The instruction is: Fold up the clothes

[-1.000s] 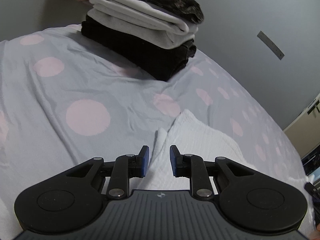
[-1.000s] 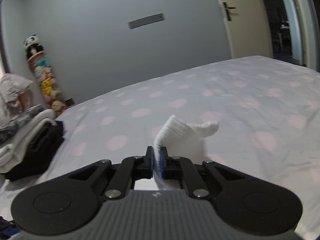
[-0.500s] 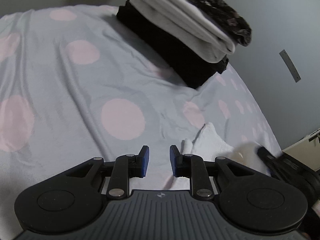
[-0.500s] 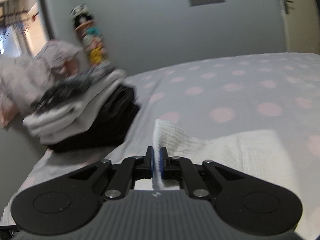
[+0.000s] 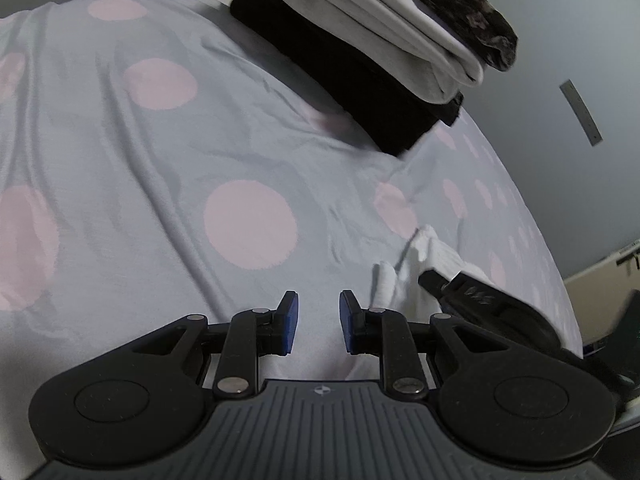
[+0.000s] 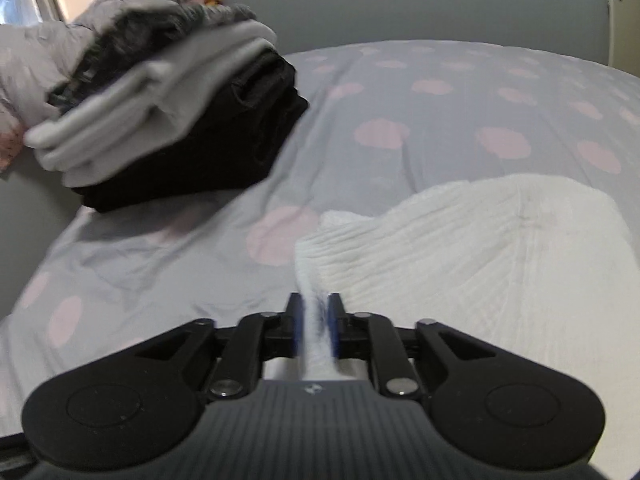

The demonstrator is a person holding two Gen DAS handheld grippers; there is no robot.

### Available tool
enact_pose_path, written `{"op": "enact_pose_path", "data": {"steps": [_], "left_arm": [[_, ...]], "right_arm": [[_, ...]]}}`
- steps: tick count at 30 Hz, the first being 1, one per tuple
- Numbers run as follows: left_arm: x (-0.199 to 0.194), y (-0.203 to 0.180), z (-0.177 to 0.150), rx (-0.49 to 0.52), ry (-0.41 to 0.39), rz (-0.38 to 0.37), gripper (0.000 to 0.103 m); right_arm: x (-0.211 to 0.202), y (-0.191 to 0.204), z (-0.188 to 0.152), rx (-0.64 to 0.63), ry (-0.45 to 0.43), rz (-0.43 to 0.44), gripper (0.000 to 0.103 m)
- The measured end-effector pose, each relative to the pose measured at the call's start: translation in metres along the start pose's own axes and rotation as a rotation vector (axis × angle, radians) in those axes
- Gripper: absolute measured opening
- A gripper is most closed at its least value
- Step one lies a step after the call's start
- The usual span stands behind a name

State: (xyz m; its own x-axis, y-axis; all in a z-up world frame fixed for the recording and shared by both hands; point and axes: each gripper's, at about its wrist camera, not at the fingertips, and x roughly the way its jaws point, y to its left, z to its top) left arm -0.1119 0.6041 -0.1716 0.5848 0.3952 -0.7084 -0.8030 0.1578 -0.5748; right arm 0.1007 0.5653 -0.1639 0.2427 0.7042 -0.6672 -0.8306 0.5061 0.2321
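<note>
As the right gripper [image 6: 314,320] has just been loosening on the white garment [image 6: 500,236] beside the folded stack [image 6: 180,120], its fold could spring open; the left gripper [image 5: 319,320] gapes empty.

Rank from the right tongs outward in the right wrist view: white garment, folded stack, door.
1. White garment: an edge lies between the jaws of the right tongs, which have just been opening; the rest spreads to the right.
2. Folded stack: up left on the bed.
3. Door: far right, at the wall.
</note>
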Motion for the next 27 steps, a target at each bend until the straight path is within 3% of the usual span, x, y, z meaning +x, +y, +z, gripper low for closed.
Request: {"op": "enact_pose_path", "data": {"steps": [6, 9, 12, 19, 27], "left_arm": [[-0.017, -0.006, -0.003, 0.034, 0.014, -0.060, 0.025], [-0.026, -0.007, -0.012, 0.023, 0.054, -0.098, 0.025], [-0.038, -0.008, -0.025, 0.027, 0.095, -0.123, 0.033], [-0.055, -0.017, -0.060, 0.080, 0.166, -0.116, 0.045], [-0.037, -0.024, -0.082, 0.128, 0.211, -0.027, 0.048]], "right_arm": [[-0.064, -0.008, 0.006, -0.026, -0.059, 0.066, 0.029], [-0.103, -0.025, -0.003, -0.015, -0.096, 0.053, 0.030], [-0.141, -0.051, -0.023, 0.006, -0.121, 0.006, 0.031], [-0.194, -0.111, -0.095, -0.001, -0.109, -0.143, 0.035], [-0.205, -0.130, -0.152, -0.056, -0.027, -0.110, 0.044]]}}
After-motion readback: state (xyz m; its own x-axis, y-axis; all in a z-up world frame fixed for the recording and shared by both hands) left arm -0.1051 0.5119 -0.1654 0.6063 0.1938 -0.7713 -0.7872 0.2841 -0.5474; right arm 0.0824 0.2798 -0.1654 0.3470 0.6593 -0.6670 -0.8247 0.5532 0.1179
